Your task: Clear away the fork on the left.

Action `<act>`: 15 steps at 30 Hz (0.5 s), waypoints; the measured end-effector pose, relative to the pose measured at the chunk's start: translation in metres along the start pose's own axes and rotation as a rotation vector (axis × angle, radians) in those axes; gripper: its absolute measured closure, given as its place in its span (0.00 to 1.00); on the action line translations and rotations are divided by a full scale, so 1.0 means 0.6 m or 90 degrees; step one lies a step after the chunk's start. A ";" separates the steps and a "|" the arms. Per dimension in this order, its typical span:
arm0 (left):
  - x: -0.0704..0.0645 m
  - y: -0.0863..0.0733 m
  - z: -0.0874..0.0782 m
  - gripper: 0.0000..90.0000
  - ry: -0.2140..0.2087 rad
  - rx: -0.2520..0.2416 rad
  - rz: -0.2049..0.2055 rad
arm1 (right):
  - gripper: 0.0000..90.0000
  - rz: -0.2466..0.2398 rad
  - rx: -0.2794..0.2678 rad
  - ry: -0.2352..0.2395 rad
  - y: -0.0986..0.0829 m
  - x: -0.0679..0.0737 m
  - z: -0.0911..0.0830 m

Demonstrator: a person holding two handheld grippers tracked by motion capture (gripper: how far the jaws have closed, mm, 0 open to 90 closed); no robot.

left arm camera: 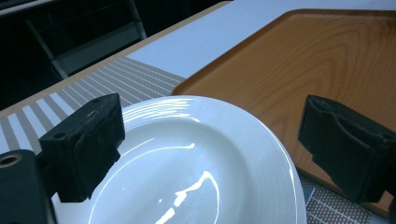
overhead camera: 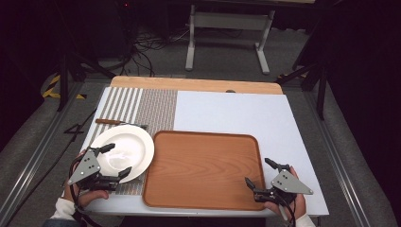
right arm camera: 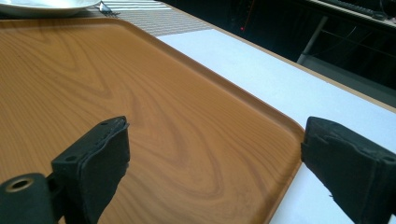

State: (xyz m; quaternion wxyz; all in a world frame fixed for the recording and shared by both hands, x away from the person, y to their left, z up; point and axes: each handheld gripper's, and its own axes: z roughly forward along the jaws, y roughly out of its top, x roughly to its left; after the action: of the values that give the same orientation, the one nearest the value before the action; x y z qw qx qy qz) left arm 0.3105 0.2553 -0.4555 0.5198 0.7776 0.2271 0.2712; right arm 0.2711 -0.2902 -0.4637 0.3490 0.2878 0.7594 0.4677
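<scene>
Here, at the lower left of the high view, the left gripper (overhead camera: pixel 116 161) spreads wide around a white plate (overhead camera: pixel 128 148) on a striped placemat (overhead camera: pixel 142 106), gripping nothing. Lower right, the right gripper (overhead camera: pixel 259 174) gapes empty over the wooden tray's (overhead camera: pixel 203 165) edge.

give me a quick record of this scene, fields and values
surface: white table with a striped mat at its left
plate: white, empty, on the mat, beside the tray's left edge
tray: wooden, empty, centre front
fork: on the mat, behind the plate
left gripper: open, jaws either side of the plate's near rim
right gripper: open, at the tray's right front corner
</scene>
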 end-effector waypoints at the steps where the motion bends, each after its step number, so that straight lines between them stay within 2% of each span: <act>1: 0.000 0.001 0.000 0.10 0.000 0.001 0.002 | 0.10 0.002 0.000 -0.001 0.000 -0.001 -0.001; 10: 0.008 -0.002 -0.011 0.10 0.009 0.006 -0.001 | 0.10 0.001 -0.007 0.000 0.004 -0.001 0.002; 11: 0.014 -0.001 -0.016 0.09 0.013 -0.007 -0.012 | 0.10 -0.003 -0.006 0.001 0.004 -0.001 0.002; 12: 0.018 -0.001 -0.017 0.09 0.020 -0.004 -0.014 | 0.10 -0.002 -0.008 -0.001 0.005 -0.002 0.002; 15: 0.031 0.003 -0.023 0.08 0.019 0.013 0.000 | 0.10 0.000 -0.013 0.002 0.008 -0.003 0.005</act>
State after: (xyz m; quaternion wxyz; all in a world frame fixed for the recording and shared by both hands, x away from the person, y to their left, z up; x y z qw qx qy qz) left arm 0.3154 0.2761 -0.4462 0.5079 0.7789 0.2376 0.2808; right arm 0.2754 -0.2881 -0.4598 0.3506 0.2836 0.7553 0.4757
